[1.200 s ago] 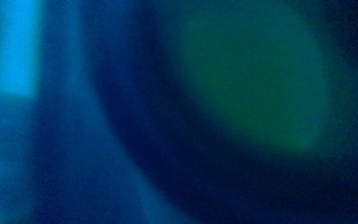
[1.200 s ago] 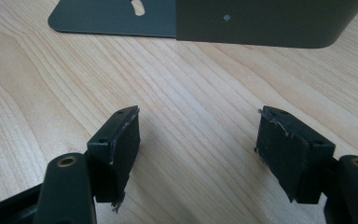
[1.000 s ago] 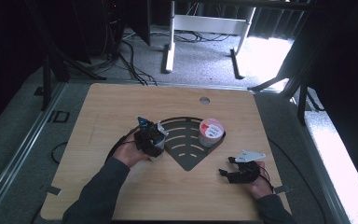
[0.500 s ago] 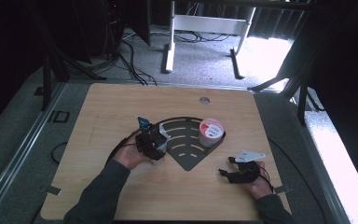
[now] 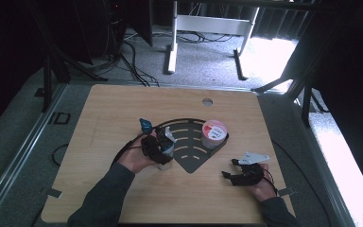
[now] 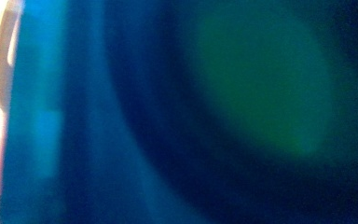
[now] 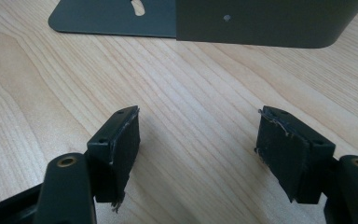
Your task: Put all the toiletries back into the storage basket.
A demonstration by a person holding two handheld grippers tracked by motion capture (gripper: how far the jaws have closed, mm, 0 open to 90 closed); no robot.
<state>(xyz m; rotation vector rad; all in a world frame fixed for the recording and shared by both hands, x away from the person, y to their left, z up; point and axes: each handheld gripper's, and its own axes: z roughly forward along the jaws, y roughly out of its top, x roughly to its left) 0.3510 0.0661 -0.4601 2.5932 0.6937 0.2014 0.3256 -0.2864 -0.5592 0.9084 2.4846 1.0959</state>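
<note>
- Two cups sit at the dark fan-shaped rack [image 5: 191,158] in the middle of the wooden table [image 5: 99,123]: a pale cup [image 5: 167,142] at the rack's left edge and a pink-lidded cup [image 5: 213,134] at its right edge.
- Seen from the high view, the pink-lidded cup stands upright inside the rack's raised rim, its red-and-white lid closed, so its contents cannot be told.
- Its lid bears print too small to read.
- At the rack's left edge, the pale cup stands between the jaws of the left gripper [image 5: 158,147], with the hand wrapped around the tool from the near side.
- A small blue piece [image 5: 146,125] shows just beyond that gripper, toward the table's far side.
- From the left gripper view comes nothing but a close blue and green blur [image 6: 242,93], something right against the lens.
- The jaws of the left gripper stand partly apart around the cup; whether the pads press on it I cannot tell, and what the cup holds is hidden.
- Over at the table's near right the right gripper [image 5: 234,168] lies low, well apart from both cups.
- Its own view shows the two black pads [image 7: 121,140] spread wide with only bare wood grain between them; it has hold of nothing.
- Ahead of those pads the rack's flat base [image 7: 112,18] and its upright wall [image 7: 270,23] rest on the wood.
</note>
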